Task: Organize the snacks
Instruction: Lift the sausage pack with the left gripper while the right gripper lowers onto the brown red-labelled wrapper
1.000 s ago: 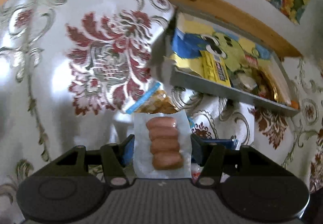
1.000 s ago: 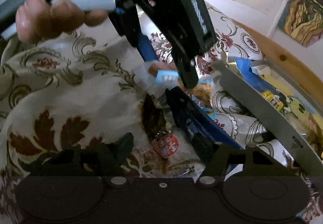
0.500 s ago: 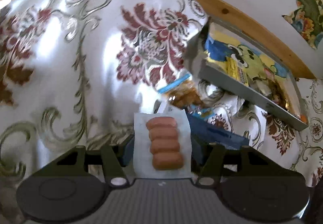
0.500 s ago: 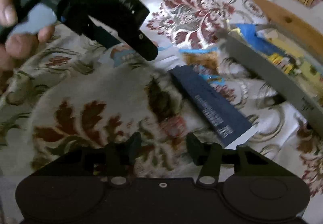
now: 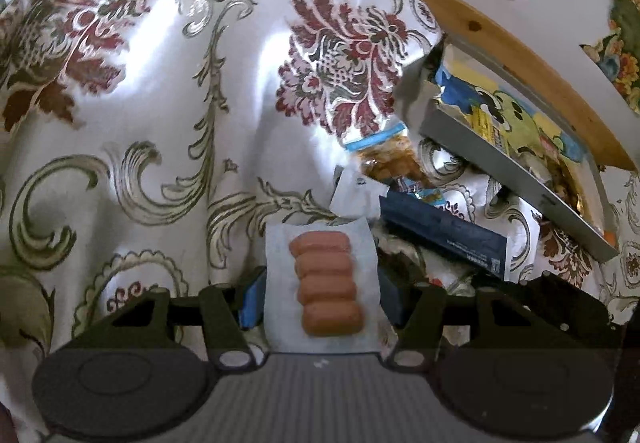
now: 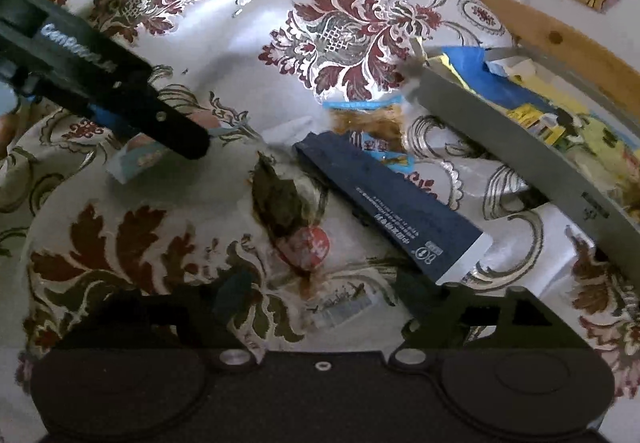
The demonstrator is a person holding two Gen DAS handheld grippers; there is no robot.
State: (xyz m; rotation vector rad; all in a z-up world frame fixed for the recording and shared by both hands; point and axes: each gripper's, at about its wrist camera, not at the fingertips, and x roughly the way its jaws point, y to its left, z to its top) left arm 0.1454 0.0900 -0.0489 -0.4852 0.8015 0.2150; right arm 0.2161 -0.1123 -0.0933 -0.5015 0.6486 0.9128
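Note:
My left gripper is shut on a clear packet of small sausages, held upright above the floral cloth. The right wrist view shows the left gripper at the left with the sausage packet in its tips. My right gripper is open low over the cloth. Just ahead of its fingers lies a clear packet with a red label and dark contents. A dark blue packet lies beside it. A brown snack bag with a blue strip lies further back.
A grey tray holding several colourful packets stands tilted at the right, by a wooden rim. The rumpled floral cloth covers the whole surface. Pictures hang on the white wall behind.
My left gripper carried the sausage packet left, away from the tray. My right gripper drew back from under the left one, and its fingers stand wider apart than half a second ago.

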